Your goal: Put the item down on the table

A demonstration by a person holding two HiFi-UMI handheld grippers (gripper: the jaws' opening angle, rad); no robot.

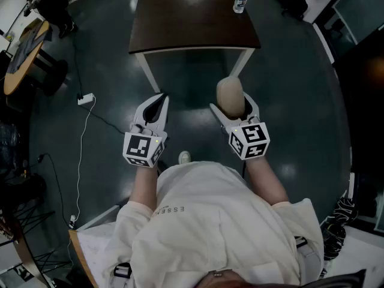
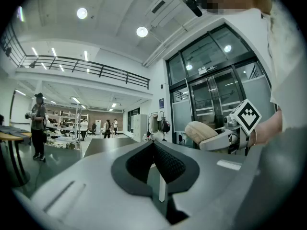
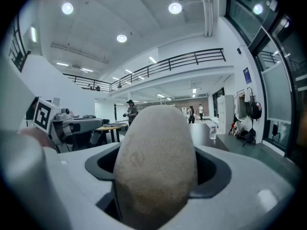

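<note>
Short of the table [image 1: 192, 23]: item held, not yet set down.
Right gripper [image 1: 233, 105] clamps the tan oval item [image 1: 229, 92] in wide-spread jaws, above the floor; left gripper [image 1: 159, 98] is closed, empty. Next, likely: reach over the tabletop, lower, release.

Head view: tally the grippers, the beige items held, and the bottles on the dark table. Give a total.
Grippers: 2 (left gripper, right gripper)
Beige item: 1, in the right gripper
Bottle: 1, on the table
Total: 4
</note>
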